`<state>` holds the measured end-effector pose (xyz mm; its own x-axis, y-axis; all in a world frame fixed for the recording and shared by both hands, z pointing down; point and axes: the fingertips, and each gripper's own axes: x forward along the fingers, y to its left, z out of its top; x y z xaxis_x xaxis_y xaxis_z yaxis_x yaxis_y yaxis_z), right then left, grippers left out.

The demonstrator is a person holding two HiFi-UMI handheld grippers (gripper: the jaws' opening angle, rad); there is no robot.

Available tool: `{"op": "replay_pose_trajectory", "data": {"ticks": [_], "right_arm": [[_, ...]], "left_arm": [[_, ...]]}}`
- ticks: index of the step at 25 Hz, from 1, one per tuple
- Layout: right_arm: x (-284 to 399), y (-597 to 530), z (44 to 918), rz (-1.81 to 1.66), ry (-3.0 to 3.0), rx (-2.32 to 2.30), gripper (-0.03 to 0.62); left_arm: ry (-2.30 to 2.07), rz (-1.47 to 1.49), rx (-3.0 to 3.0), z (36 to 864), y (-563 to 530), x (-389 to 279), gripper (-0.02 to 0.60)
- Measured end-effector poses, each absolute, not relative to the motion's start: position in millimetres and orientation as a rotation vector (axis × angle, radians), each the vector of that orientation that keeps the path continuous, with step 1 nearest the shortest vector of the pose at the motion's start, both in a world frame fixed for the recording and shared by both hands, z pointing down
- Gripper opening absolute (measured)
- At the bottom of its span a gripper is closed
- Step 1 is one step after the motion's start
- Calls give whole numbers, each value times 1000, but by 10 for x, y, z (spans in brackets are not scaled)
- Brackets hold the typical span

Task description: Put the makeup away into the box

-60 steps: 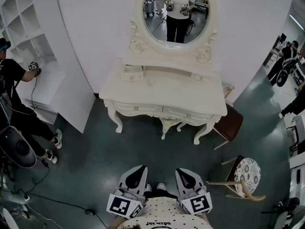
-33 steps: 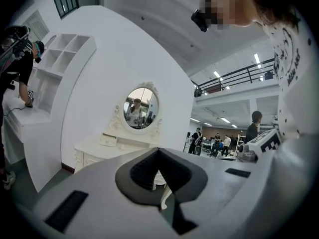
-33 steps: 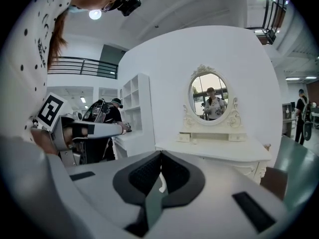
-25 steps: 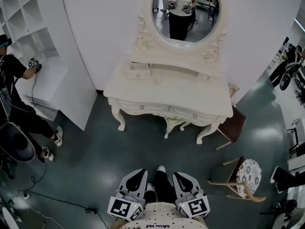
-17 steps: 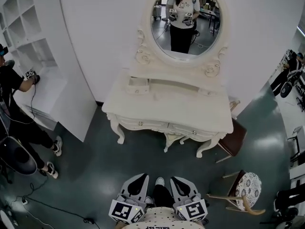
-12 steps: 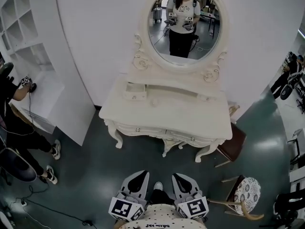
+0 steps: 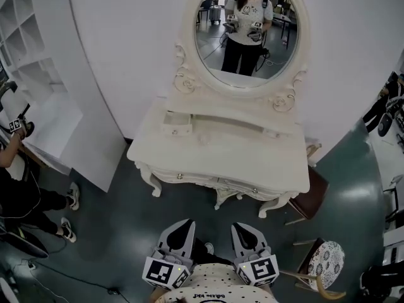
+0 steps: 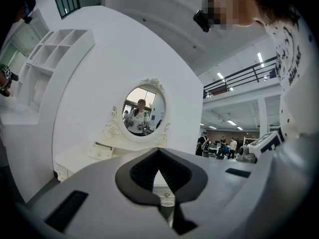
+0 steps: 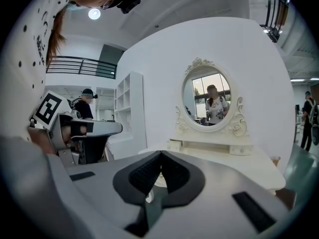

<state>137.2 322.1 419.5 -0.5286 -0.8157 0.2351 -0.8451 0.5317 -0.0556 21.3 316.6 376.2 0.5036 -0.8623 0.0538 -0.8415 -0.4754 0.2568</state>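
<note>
While both face the dressing table (image 7: 218,151) | left gripper (image 7: 185,223) jaws together | right gripper (image 7: 242,227) jaws together | shirt (image 7: 214,281) print unreadable

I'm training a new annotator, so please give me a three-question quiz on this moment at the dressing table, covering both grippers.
1. True or false: the left gripper holds a makeup item.
2. The jaws of the right gripper are: A wide apart; B together with nothing between them; C clamped on a brush.
3. What stands at the back of the dressing table?
Key: 1 false; 2 B; 3 an oval mirror.
</note>
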Motion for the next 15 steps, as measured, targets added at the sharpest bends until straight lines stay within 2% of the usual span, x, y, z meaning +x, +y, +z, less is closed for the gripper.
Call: {"op": "replay_pose_trajectory", "data": {"ticks": [15], "right_arm": [[1056, 2178, 4017, 229, -2539, 1537, 8]], "left_arm": [[-1412, -61, 2543, 3674, 2077, -300, -5]]}}
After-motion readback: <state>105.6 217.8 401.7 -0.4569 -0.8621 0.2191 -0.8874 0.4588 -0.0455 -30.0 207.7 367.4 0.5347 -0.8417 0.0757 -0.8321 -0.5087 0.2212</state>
